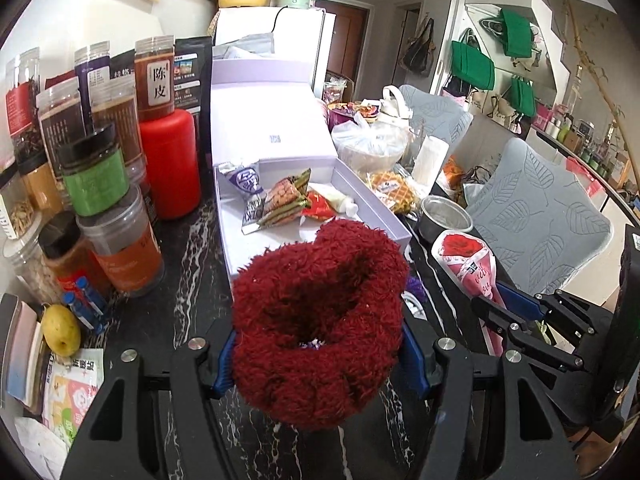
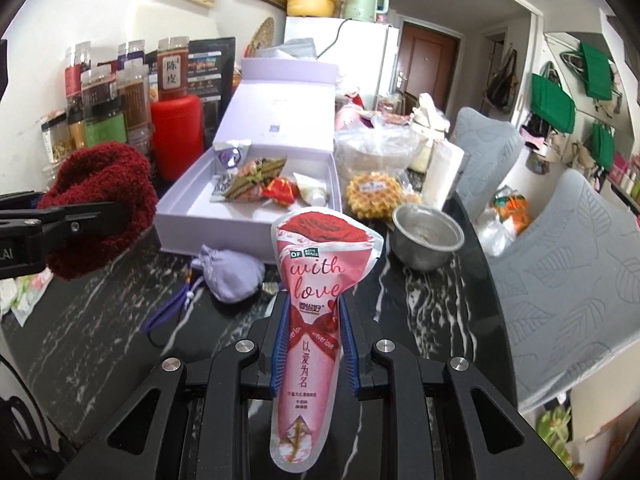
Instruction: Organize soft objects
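My left gripper [image 1: 318, 354] is shut on a fluffy dark red scrunchie [image 1: 320, 320] and holds it above the black marble table, just in front of the open lilac box [image 1: 396, 226]. It also shows in the right wrist view [image 2: 100, 208]. My right gripper [image 2: 314, 344] is shut on a pink rose-print "with love" pouch [image 2: 316, 300], held upright; the pouch also shows in the left wrist view [image 1: 472, 268]. The lilac box [image 2: 180, 232] holds several snack packets [image 2: 256, 180]. A lilac drawstring pouch [image 2: 232, 276] lies on the table in front of the box.
Jars and a red canister [image 1: 172, 164] crowd the left. A steel bowl [image 2: 428, 236], a waffle packet [image 2: 372, 196] and plastic bags sit right of the box. Grey chairs [image 2: 568, 264] stand along the table's right edge. A lemon [image 1: 62, 330] lies front left.
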`<state>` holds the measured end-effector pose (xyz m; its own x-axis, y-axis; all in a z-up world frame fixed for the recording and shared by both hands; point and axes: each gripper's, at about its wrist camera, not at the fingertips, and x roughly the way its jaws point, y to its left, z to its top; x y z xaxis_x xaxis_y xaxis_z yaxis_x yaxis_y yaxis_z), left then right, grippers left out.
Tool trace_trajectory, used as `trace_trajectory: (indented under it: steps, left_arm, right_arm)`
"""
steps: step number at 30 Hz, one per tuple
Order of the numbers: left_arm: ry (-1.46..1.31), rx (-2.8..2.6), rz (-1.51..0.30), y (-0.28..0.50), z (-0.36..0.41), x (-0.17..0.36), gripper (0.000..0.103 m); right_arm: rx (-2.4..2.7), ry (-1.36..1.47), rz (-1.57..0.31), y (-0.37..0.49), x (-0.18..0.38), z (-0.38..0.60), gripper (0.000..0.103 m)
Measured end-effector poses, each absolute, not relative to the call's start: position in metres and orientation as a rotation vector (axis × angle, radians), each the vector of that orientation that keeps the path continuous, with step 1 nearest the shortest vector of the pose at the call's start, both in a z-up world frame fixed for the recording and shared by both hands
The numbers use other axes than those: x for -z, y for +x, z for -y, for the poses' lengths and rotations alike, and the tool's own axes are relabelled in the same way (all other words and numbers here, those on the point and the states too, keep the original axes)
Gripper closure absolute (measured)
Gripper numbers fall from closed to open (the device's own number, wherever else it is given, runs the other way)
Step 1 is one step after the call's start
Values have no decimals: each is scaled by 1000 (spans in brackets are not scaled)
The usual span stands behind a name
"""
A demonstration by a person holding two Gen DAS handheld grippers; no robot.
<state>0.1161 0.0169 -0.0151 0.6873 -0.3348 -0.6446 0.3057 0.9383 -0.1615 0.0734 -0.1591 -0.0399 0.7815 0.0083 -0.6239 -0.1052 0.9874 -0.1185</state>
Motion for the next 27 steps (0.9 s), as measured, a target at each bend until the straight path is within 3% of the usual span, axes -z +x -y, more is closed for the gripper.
trace_trajectory:
  steps: [27]
  left_arm:
    - [-6, 332, -599, 178, -8, -41, 39]
  right_arm:
    - [-144, -123, -535, 139, -18, 163, 79]
